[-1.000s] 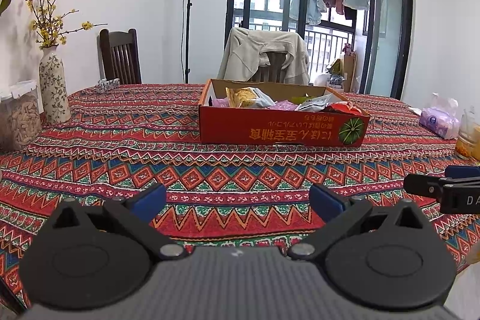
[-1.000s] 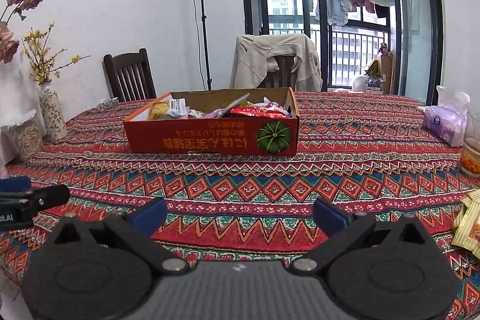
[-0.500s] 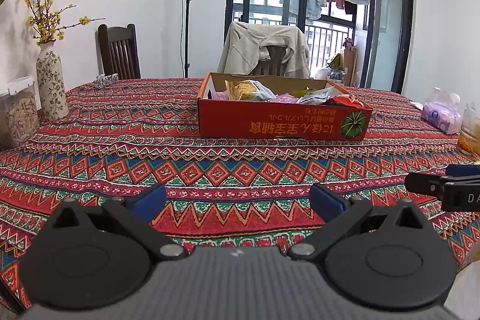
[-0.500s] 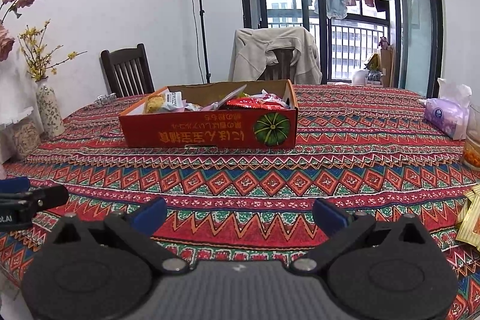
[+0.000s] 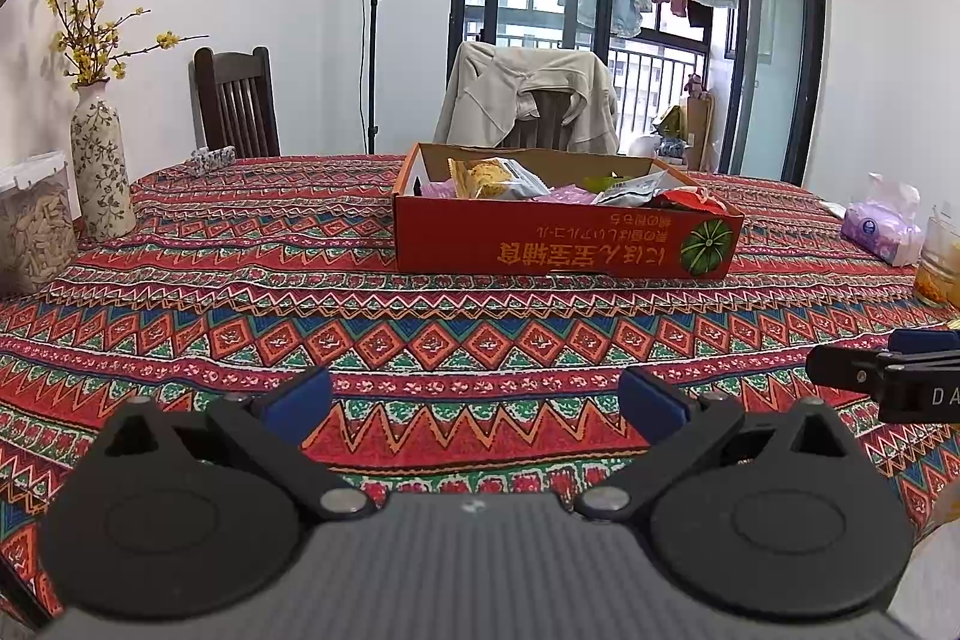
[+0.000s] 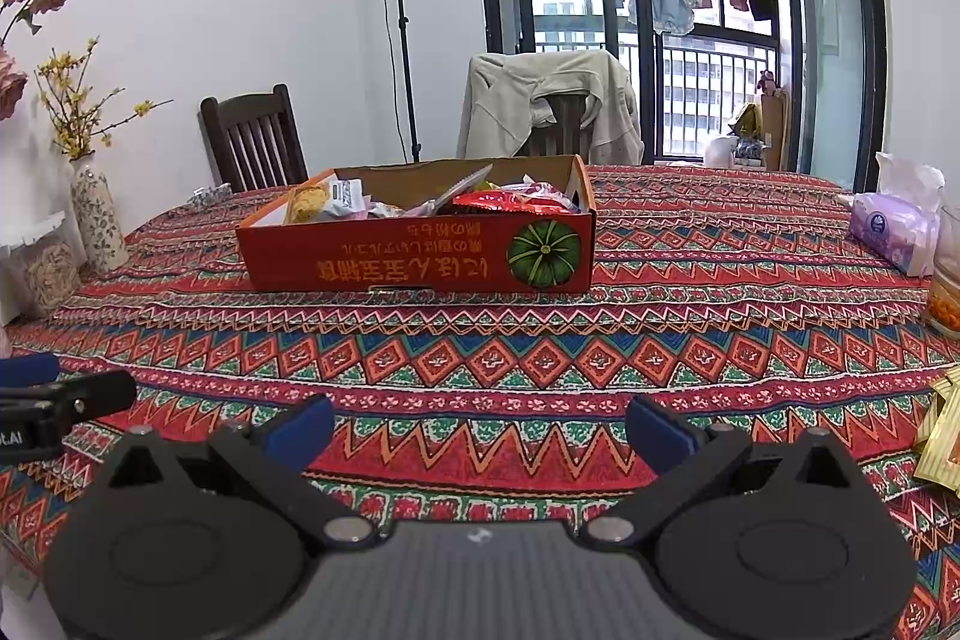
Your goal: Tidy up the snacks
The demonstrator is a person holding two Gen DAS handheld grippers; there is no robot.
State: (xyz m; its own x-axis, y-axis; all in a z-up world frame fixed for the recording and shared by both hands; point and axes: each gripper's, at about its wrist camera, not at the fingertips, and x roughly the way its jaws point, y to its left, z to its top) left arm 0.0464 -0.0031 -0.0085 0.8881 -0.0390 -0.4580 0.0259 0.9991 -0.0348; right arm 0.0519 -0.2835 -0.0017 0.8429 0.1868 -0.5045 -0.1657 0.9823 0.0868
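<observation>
A shallow red cardboard box (image 5: 564, 244) (image 6: 420, 256) with a pumpkin print sits mid-table, holding several snack packets (image 5: 498, 178) (image 6: 510, 202). My left gripper (image 5: 474, 400) hovers open over the patterned tablecloth near the front edge, nothing between its blue pads. My right gripper (image 6: 480, 424) is open too and empty, about as far from the box. A yellow snack packet (image 6: 942, 436) lies on the cloth at the right edge of the right wrist view. Each gripper's tip shows in the other's view.
A flowered vase (image 5: 102, 172) and a clear container (image 5: 33, 220) stand at the left. A purple tissue pack (image 6: 894, 232) and a glass (image 6: 948, 274) sit at the right. Two chairs (image 6: 252, 142) stand behind the table, one draped with a jacket (image 5: 528, 100).
Both cameras have tilted down and drawn slightly closer to the box. Both grippers stay open and empty.
</observation>
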